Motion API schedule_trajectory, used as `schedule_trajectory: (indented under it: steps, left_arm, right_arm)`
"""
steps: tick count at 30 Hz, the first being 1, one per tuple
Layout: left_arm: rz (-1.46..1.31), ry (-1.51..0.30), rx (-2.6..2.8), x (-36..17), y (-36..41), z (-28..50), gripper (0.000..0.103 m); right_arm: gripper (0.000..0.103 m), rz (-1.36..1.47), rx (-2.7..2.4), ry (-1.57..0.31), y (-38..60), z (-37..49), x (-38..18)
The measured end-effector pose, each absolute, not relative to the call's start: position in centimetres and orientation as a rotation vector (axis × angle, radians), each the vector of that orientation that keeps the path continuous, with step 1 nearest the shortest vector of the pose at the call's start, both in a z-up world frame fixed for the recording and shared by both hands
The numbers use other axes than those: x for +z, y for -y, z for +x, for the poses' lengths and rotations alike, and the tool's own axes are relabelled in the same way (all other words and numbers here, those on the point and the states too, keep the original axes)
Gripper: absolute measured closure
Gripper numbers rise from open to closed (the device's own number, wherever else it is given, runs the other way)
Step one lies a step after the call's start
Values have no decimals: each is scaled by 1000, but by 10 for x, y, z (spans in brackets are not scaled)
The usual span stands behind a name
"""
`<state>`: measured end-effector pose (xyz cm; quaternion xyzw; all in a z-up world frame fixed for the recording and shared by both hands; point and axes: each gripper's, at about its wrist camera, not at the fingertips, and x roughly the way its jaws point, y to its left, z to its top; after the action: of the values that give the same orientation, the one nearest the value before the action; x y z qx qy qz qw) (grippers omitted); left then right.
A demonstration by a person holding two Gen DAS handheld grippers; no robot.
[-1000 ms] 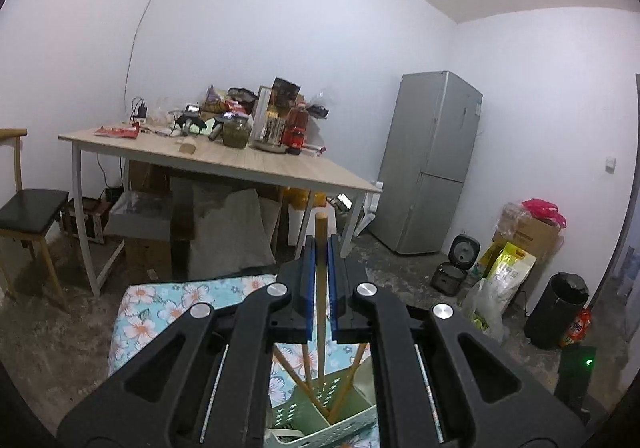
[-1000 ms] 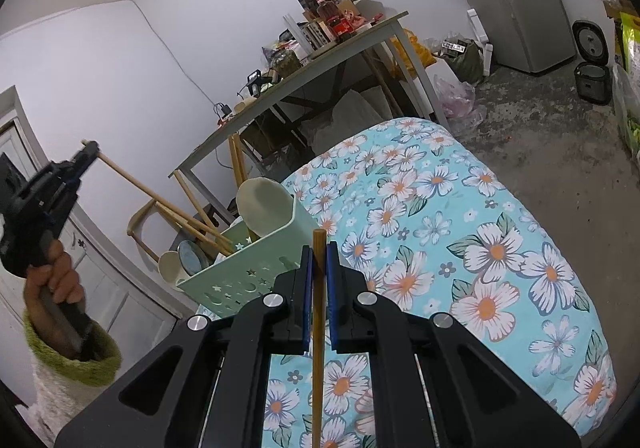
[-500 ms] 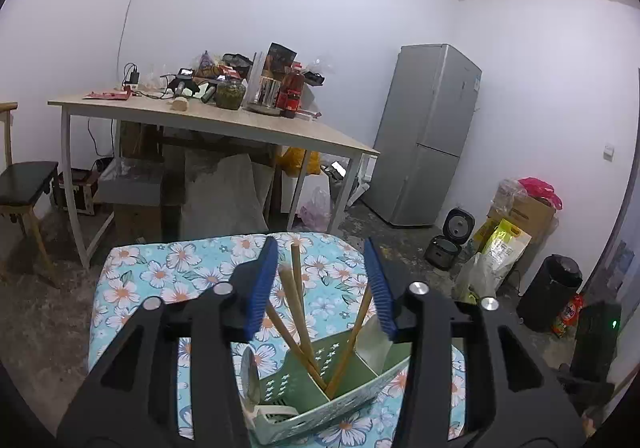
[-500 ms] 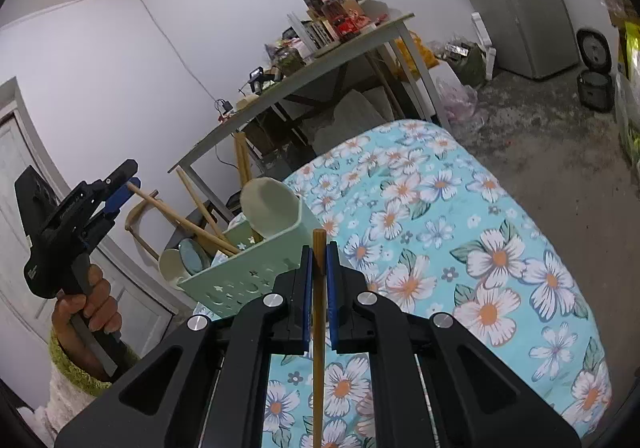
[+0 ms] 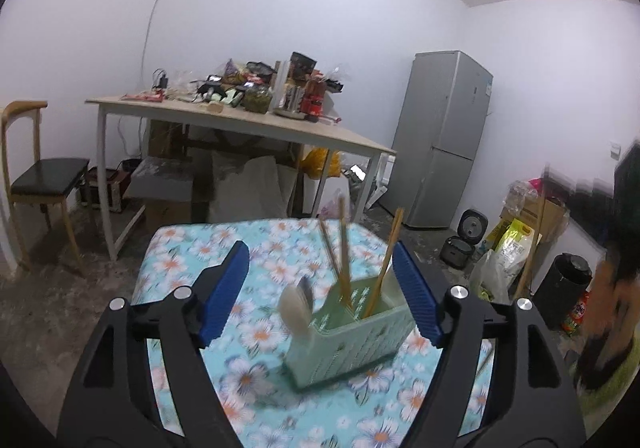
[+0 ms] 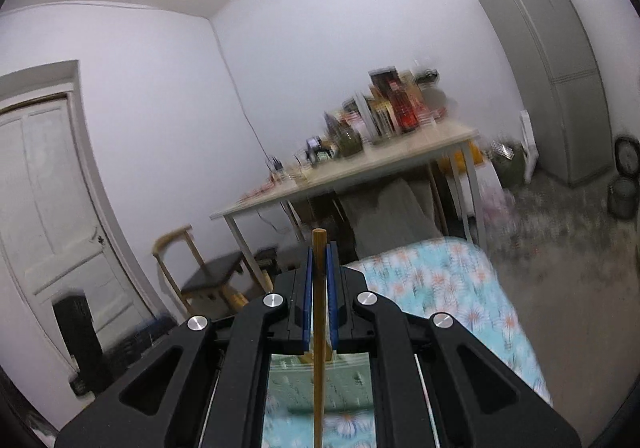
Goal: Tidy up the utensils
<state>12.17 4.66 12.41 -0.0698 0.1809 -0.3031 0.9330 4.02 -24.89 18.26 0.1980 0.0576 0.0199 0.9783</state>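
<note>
Since half a second ago the left tongs (image 5: 320,288) have spread wider and drawn back from the green basket (image 5: 352,340); the right tongs (image 6: 319,272) have swung above it.

Left view: the left tongs gape with nothing between them. The basket stands on the flowered surface (image 5: 192,260), three chopsticks (image 5: 344,248) leaning in it, spoons (image 5: 298,306) at its near end.

Right view: the right tongs are pressed on one upright chopstick (image 6: 319,312), directly over the blurred basket (image 6: 320,384).
</note>
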Motion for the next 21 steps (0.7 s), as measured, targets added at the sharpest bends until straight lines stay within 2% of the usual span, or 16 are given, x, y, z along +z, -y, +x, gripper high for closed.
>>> schedule_trajectory:
  steps: [6, 11, 16, 21]
  left_arm:
    - [-147, -465, -626, 84, -72, 106, 27]
    - [-139, -534, -632, 48, -78, 92, 23]
    - [-123, -585, -641, 19, -77, 81, 22]
    - [-124, -594, -654, 12, -73, 85, 21]
  right_arm:
    - [96, 345, 57, -25, 242, 59, 226]
    - [96, 330, 79, -4, 234, 91, 241]
    - [96, 309, 82, -37, 219, 132, 234]
    - [96, 266, 46, -95, 205, 165, 207]
